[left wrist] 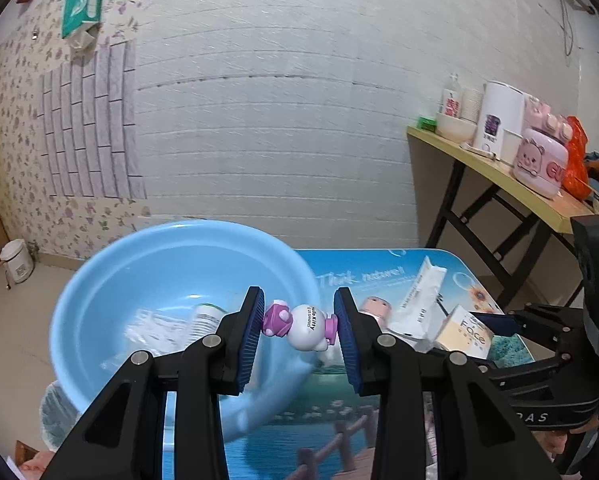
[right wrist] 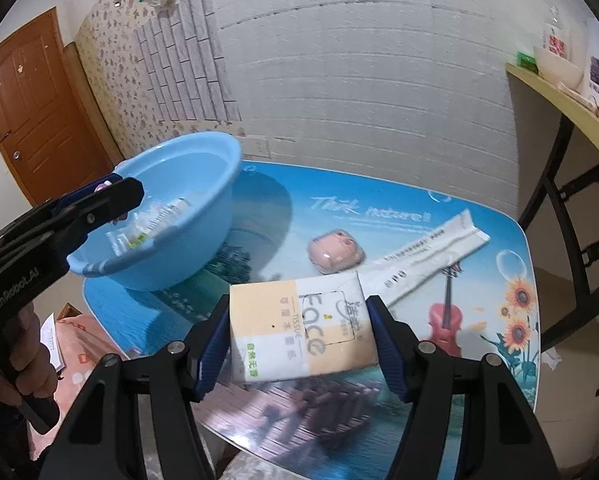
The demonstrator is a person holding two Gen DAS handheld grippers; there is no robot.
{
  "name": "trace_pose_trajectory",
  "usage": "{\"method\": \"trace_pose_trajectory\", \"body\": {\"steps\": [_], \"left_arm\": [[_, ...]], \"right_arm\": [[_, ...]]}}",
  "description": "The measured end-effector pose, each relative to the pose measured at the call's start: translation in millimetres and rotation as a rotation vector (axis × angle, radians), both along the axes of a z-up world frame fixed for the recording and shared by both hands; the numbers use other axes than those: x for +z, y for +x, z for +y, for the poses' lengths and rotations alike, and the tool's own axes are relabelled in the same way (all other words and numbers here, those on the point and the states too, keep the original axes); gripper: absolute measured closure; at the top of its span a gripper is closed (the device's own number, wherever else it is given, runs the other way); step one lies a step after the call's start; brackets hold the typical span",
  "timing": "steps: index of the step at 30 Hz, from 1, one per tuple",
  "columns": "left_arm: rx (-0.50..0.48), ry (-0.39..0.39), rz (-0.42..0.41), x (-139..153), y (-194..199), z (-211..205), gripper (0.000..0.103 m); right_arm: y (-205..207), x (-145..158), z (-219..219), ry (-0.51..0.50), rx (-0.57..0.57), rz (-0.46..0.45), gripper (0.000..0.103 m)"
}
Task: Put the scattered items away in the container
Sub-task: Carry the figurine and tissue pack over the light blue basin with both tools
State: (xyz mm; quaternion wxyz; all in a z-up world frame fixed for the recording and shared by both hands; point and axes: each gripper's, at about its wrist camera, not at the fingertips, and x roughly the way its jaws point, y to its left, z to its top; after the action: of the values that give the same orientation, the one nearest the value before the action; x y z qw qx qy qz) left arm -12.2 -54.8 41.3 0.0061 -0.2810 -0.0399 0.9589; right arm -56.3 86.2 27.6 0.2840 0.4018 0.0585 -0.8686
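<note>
Left gripper (left wrist: 299,328) clamps a toy figurine (left wrist: 304,326) sideways above the table's (right wrist: 479,216) left edge | right gripper (right wrist: 297,344), angled down, pinches a tissue pack (right wrist: 299,328) over the near edge | blue basin (right wrist: 203,200) at far-left corner holds clear packets (right wrist: 147,224) | pink case (right wrist: 335,250), white tube (right wrist: 431,252) lie mid-table.
</note>
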Motion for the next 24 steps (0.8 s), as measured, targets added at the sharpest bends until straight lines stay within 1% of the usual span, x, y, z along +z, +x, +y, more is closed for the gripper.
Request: {"method": "trace_pose_trajectory", "body": {"steps": [6, 11, 14, 19, 24], "left_arm": [[0.043, 0.0, 0.005, 5.1, 5.2, -31.3, 0.069], [0.073, -0.016, 0.009, 7.3, 7.0, -55.2, 0.069], [0.086, -0.027, 0.012, 9.0, 7.4, -68.1, 0.069], [0.099, -0.037, 0.004, 7.8, 2.7, -88.4, 0.069], [0.106, -0.039, -0.01, 4.1, -7.7, -104.2, 0.069]], "right_arm": [[3.7, 12.0, -30.8, -0.015, 0.037, 0.023, 0.036], [2.6, 20.7, -56.7, -0.026, 0.044, 0.047, 0.036], [3.3, 27.4, -72.3, -0.045, 0.067, 0.059, 0.036], [3.9, 33.5, -97.5, -0.064, 0.107, 0.078, 0.036], [3.1, 33.9, -122.9, -0.056, 0.142, 0.079, 0.036]]}}
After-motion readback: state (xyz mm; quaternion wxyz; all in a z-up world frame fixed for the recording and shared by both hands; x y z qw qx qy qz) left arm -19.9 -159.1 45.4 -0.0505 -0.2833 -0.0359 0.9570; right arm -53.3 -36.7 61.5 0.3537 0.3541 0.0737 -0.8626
